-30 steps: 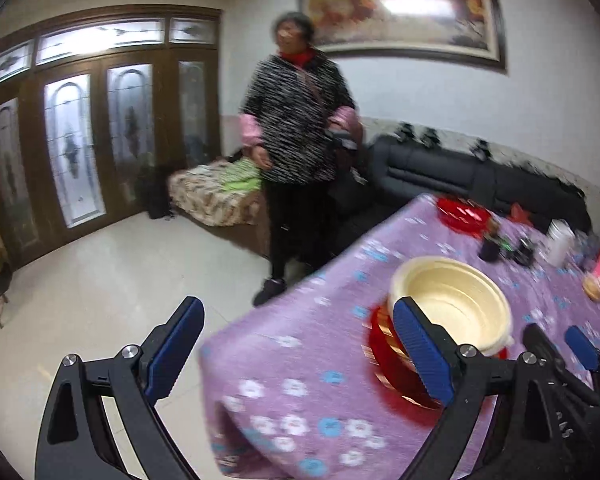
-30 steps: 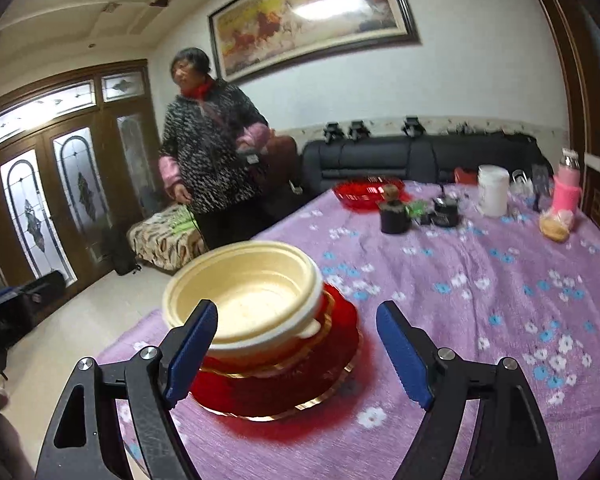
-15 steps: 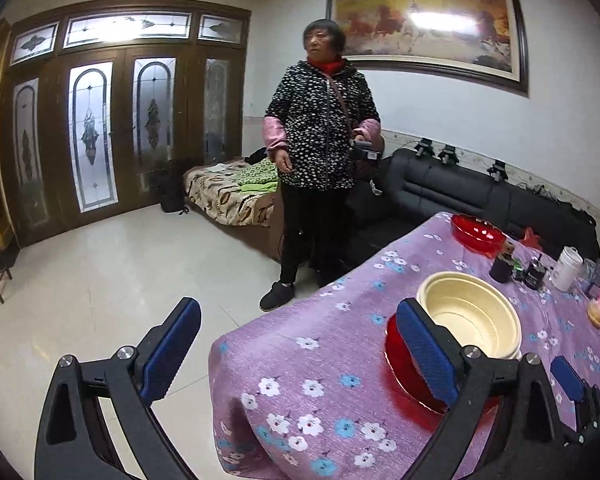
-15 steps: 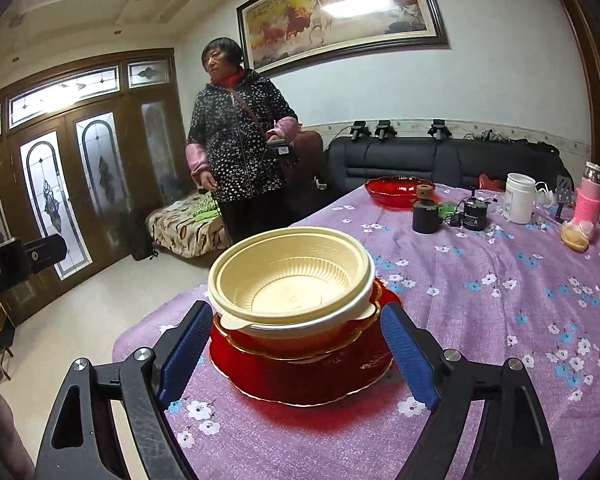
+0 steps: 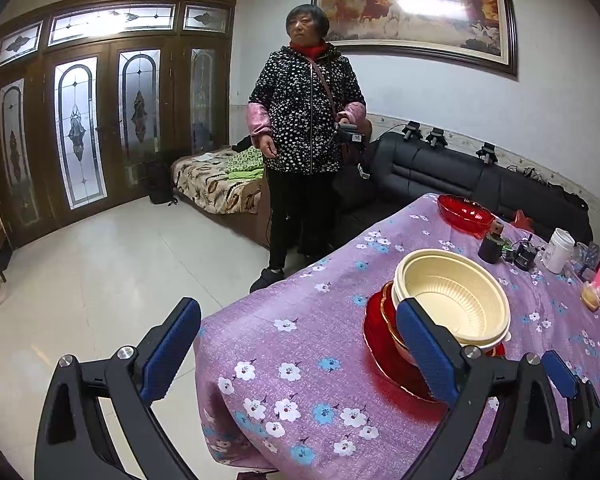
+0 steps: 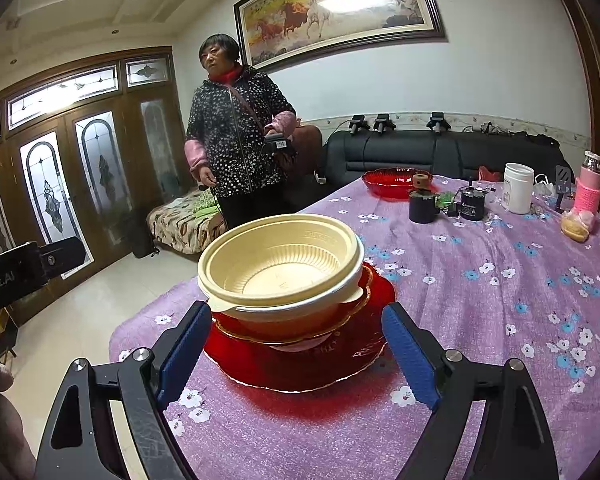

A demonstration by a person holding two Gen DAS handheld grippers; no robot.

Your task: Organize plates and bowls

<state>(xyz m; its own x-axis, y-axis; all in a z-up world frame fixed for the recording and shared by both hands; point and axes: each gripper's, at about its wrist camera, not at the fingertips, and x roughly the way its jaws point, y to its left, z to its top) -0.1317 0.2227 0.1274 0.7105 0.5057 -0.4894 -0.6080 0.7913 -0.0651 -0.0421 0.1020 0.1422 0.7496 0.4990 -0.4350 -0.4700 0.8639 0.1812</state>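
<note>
Two handheld grippers with blue finger pads face a table (image 6: 500, 304) covered in a purple cloth printed with flowers. Near the table's front corner stands a stack: a cream plastic bowl (image 6: 280, 268) sits on top of a red gold-rimmed bowl (image 6: 284, 332), which rests on a flat red plate (image 6: 300, 364). Seen from its own camera, the right gripper (image 6: 296, 354) has its jaws spread wide on either side of the stack's near edge, pads clear of the dishes and grasping nothing. The left gripper (image 5: 296, 352) is likewise released and empty, its jaws wide; it hangs by the table's corner, one finger over the bare floor and the other in front of the stack. At the far end of the table, well apart from the stack, lies a second red bowl (image 6: 392, 180), with a dark jar (image 6: 422, 204), a white canister (image 6: 518, 188) and a pink bottle (image 6: 588, 188) nearby. Beyond the table a person (image 6: 236, 136) in a dark spotted jacket stands near a black sofa (image 6: 440, 152).
</note>
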